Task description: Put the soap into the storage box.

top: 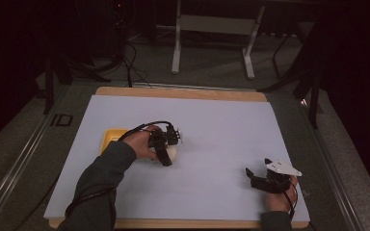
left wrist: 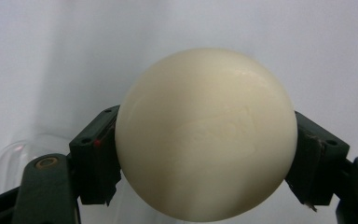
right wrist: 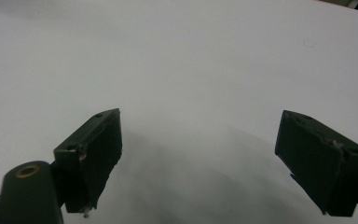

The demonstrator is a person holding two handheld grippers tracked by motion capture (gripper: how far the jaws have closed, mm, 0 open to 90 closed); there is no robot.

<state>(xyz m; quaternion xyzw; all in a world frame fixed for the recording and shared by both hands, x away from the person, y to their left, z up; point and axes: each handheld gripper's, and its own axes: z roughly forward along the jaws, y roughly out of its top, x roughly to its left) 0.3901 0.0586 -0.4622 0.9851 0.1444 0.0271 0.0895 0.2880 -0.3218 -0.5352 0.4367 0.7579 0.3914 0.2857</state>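
A smooth cream-white ball (left wrist: pixel 206 134) sits between the two black jaws in the left gripper view, both pads pressed against its sides. In the high view the left gripper (top: pixel 166 153) holds that ball (top: pixel 172 153) just right of a yellow tray (top: pixel 110 137), near the middle of the white mat. The right gripper (top: pixel 251 175) rests near the mat's front right corner, a grey plate on top. Its jaws stand wide apart in the right gripper view (right wrist: pixel 200 158), with nothing but white mat between them.
The white mat (top: pixel 221 125) covers a wooden tabletop (top: pixel 183 92). A clear, faint object (left wrist: pixel 23 154) shows behind the left jaw in the left gripper view. Beyond the table's far edge stand white frame legs (top: pixel 212 29) and cables on a dark floor.
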